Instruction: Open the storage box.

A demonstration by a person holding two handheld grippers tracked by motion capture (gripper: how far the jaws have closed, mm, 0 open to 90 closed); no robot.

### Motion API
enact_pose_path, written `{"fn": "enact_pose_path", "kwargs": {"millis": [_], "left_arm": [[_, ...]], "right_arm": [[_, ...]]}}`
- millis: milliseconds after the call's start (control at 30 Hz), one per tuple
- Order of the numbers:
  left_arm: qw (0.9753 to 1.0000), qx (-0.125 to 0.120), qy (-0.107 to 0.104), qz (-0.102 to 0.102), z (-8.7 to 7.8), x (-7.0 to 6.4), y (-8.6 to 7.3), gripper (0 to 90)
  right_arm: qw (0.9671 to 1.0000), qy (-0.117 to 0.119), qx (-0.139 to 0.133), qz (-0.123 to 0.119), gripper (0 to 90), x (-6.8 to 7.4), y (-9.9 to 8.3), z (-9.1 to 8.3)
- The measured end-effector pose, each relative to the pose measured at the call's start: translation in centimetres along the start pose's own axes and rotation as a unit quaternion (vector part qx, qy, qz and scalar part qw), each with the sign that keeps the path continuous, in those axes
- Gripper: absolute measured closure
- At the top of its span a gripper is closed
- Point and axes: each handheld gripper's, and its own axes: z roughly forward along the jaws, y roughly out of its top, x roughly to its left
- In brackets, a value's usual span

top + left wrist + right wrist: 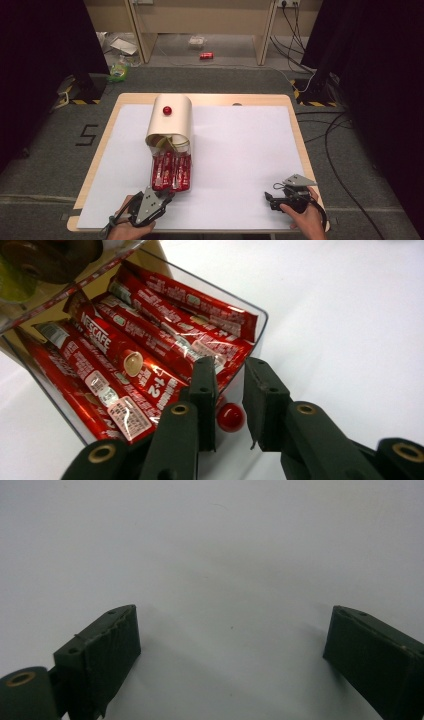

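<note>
A clear drawer (171, 172) packed with red Nescafe sachets (125, 355) stands pulled out toward me from under a cream curved cover (172, 125). The cover carries a red knob (167, 110) on top. At the drawer's near wall my left gripper (167, 196) has its jaws closed to a narrow gap on the drawer's small red knob (232, 417). In the left gripper view that gripper (230, 365) points into the drawer's front corner. My right gripper (269, 201) rests near the table's front right with its jaws wide apart and only white sheet under it (230, 630).
A white sheet (240, 150) covers most of the wooden table (295, 125). On the floor beyond lie a red can (206, 56), a green object (119, 71) and cables (330, 135) at the right. Dark curtains hang on both sides.
</note>
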Motion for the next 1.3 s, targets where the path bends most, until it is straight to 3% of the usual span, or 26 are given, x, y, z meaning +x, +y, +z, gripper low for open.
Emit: {"fn": "enact_pose_path", "kwargs": {"millis": [467, 600, 800, 1067, 1300], "left_arm": [[0.9998, 0.007, 0.002, -0.016, -0.2, -0.1, 0.2, 72.8], [0.9994, 0.005, -0.004, -0.035, -0.2, 0.1, 0.4, 67.7], [0.9985, -0.013, 0.008, -0.053, -1.0, 1.2, 1.0, 63.3], [0.9955, -0.010, 0.032, -0.089, -0.8, 2.2, 1.5, 60.5], [0.9934, -0.002, 0.043, -0.106, -0.1, 2.7, 1.9, 59.9]], "right_arm": [[1.0000, 0.000, 0.000, 0.000, 8.0, 0.0, 0.0, 0.0], [1.0000, 0.000, 0.000, 0.000, 8.0, 0.0, 0.0, 0.0], [1.0000, 0.000, 0.000, 0.000, 8.0, 0.0, 0.0, 0.0], [1.0000, 0.000, 0.000, 0.000, 8.0, 0.0, 0.0, 0.0], [1.0000, 0.000, 0.000, 0.000, 8.0, 0.0, 0.0, 0.0]]}}
